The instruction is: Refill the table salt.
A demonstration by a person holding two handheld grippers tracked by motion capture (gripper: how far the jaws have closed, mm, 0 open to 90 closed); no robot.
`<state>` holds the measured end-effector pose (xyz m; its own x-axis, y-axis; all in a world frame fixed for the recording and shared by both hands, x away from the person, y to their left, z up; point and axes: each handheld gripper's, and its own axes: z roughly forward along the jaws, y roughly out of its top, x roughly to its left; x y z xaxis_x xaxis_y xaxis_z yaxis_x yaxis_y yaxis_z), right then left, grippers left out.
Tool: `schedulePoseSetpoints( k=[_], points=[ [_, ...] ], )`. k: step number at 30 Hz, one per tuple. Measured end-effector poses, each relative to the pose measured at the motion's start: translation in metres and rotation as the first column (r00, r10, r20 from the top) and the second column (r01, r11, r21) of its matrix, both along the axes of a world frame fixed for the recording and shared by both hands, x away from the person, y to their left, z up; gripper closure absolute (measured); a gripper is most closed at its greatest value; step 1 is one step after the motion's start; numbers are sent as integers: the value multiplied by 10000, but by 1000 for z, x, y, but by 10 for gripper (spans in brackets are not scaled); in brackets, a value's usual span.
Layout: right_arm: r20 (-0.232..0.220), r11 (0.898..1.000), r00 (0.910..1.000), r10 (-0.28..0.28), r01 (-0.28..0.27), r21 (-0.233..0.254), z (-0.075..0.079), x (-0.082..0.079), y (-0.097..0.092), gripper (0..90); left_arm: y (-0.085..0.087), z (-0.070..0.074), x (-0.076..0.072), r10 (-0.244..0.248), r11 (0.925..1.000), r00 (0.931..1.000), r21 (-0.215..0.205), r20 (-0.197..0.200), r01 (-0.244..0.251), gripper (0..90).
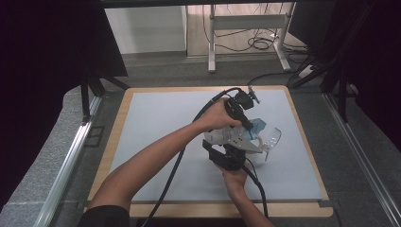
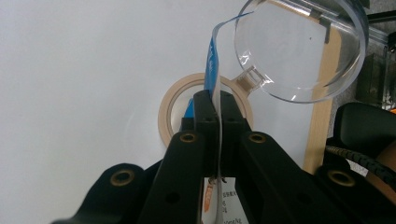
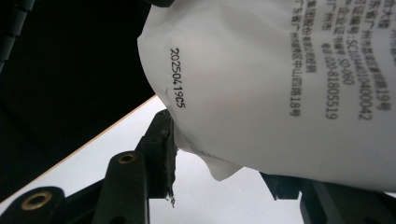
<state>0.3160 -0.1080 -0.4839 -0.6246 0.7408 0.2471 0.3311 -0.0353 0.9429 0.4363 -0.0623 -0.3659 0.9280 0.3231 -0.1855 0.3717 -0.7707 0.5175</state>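
Note:
A white plastic bag (image 1: 227,137) with black print and a blue top edge hangs over the middle right of the grey mat, held by both grippers. My left gripper (image 1: 250,124) reaches in from above; in the left gripper view its jaws (image 2: 214,95) are shut on the bag's thin blue-and-white edge (image 2: 212,60). My right gripper (image 1: 235,147) comes up from the near side. In the right gripper view the bag's bulging body (image 3: 280,84) sits between the jaws (image 3: 224,161), pressed by the left pad (image 3: 166,149). A clear plastic cup (image 1: 273,138) (image 2: 299,51) lies just right of the bag.
A beige tape roll (image 2: 170,109) lies flat on the mat under the left gripper. The grey mat (image 1: 161,123) covers a wooden board (image 1: 118,123), ringed by dark padding and metal rails. Cables trail from both grippers toward the near edge.

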Motion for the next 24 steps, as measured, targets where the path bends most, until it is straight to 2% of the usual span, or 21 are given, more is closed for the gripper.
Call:
schedulePoseSetpoints(
  k=[24],
  points=[
    [-2, 10000, 10000, -4, 4, -16, -1, 0, 1, 520, 1, -1, 1, -29, 10000, 10000, 8, -39, 29, 899]
  ],
)
